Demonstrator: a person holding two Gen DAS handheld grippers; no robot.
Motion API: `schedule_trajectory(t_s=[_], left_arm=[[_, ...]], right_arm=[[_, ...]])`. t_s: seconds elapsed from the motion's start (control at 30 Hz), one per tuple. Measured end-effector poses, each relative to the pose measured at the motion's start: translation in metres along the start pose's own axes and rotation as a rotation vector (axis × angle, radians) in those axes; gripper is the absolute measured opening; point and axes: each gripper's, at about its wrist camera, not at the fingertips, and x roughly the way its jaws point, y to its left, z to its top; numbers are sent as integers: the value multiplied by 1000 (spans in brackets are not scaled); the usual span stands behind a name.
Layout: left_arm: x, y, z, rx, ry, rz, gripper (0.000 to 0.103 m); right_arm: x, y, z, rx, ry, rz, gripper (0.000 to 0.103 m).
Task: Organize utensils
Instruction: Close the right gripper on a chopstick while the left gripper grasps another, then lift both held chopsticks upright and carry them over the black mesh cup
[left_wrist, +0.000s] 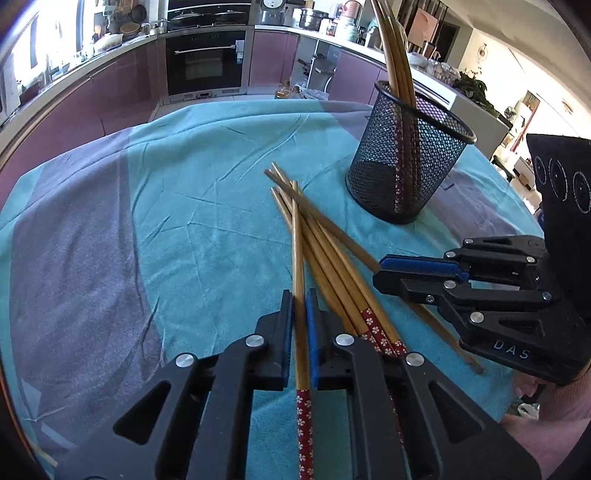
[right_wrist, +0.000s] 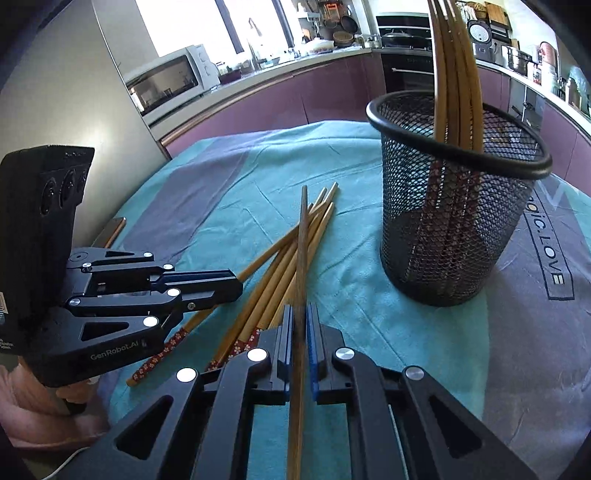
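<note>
**Both grippers clamped on bamboo chopsticks**

Now the left gripper pinches one slim bamboo chopstick with a red flowered end; the right gripper clasps another chopstick. Loose chopsticks lie crossed on the creased teal cloth, near the round black wire-mesh cup holding upright sticks.

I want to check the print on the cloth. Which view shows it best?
The right wrist view: the lettering on the cloth beside the mesh cup is readable. The left wrist view shows no lettering.
</note>
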Motion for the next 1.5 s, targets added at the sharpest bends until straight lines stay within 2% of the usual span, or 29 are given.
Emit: schedule_trajectory(t_s=[0.2,0.4,0.77,1.0,1.27,1.5], left_arm=[[8,1,8,23,16,-18,13],[6,4,16,5,11,-15,8],[-72,-3,42,36,-176,-132,8],[-117,-4,62,53,-281,-203,8],[-141,-12,95,35,-366,-251,8],[-157,-28,127,36,-435,-261,8]], right_arm=[[10,1,7,-8,8,-4,10],[-5,1,10,-30,-41,1,6],[-84,-7,22,-51,-239,-15,6],[-118,-17,30,-34,-342,-20,6],[-153,-25,48,-47,-430,-28,6],[-177,-38,68,-42,-502,-40,6]])
